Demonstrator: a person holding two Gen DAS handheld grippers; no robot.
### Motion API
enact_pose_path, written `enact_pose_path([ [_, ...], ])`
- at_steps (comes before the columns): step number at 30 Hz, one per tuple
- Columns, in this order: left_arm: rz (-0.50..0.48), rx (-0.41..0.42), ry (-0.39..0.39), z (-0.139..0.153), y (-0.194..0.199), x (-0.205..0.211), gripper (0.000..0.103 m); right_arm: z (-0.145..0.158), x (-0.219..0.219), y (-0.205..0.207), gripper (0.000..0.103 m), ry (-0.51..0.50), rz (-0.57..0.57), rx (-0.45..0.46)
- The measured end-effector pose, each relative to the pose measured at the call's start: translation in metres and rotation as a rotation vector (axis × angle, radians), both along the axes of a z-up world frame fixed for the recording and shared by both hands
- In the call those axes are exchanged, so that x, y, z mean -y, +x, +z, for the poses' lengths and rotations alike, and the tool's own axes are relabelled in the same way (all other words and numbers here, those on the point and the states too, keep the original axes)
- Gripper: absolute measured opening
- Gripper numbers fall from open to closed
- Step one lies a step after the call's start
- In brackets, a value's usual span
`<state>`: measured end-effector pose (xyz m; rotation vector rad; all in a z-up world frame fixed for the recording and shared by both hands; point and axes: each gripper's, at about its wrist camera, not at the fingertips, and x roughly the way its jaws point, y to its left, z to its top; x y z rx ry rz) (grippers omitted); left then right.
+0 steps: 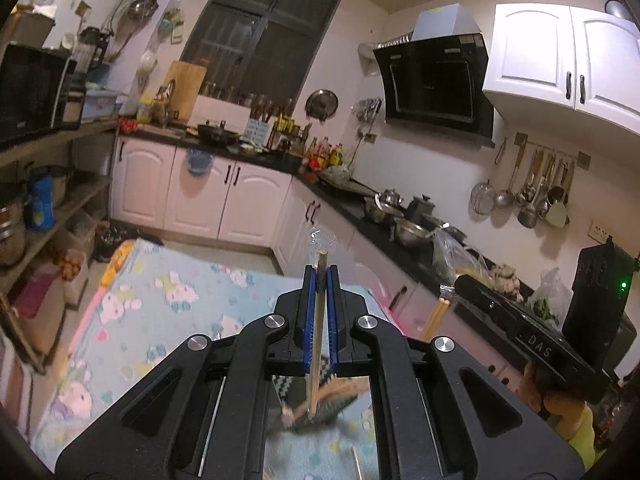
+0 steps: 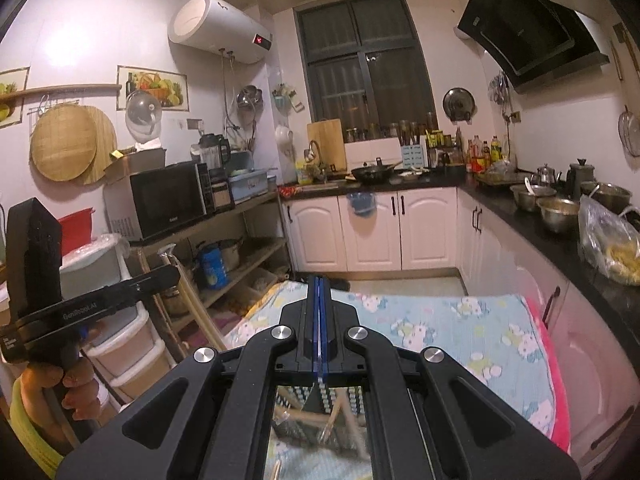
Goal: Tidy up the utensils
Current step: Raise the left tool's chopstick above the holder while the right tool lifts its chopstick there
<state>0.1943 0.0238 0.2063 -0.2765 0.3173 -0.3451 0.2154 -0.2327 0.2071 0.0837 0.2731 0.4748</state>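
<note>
Left wrist view: chopsticks [image 1: 318, 320], pale wood in a clear wrapper, clamped upright in left gripper [image 1: 320, 276], above patterned tablecloth [image 1: 172, 292]. Risk: thin sticks pivoting or slipping out. Right gripper [image 2: 319, 284] closed on a second wrapped pair [image 1: 434, 318], probably chopsticks.

Warm indoor light fills both views, and the window [image 1: 256, 36] is dark. Glare blooms hard on the upper cabinet [image 1: 560, 48] in the left wrist view, washing its top edge white, and a soft bright patch spreads on the wall [image 2: 68, 44] in the right. Fisheye bending curves the walls, with black vignette in the corners. Low in both frames, the things on the patterned cloth [image 1: 168, 304] smear with blur.
</note>
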Motion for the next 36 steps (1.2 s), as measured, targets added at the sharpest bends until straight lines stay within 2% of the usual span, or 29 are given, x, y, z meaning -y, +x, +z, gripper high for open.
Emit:
enact_pose_path([
  [6, 0.029, 0.014, 0.013, 0.009, 0.022, 0.0, 0.001, 0.021, -0.003, 0.024, 0.001, 0.002, -0.022, 0.029],
  [13, 0.051, -0.005, 0.022, -0.007, 0.048, 0.006, 0.001, 0.031, -0.007, 0.049, 0.001, 0.01, -0.029, 0.048],
  [23, 0.046, -0.061, 0.032, -0.044, 0.067, 0.016, 0.001, -0.006, -0.016, 0.08, 0.001, 0.017, -0.04, -0.011],
  [36, 0.036, -0.101, 0.06, -0.061, 0.074, 0.023, 0.001, -0.036, -0.017, 0.088, 0.001, 0.001, -0.05, -0.076],
])
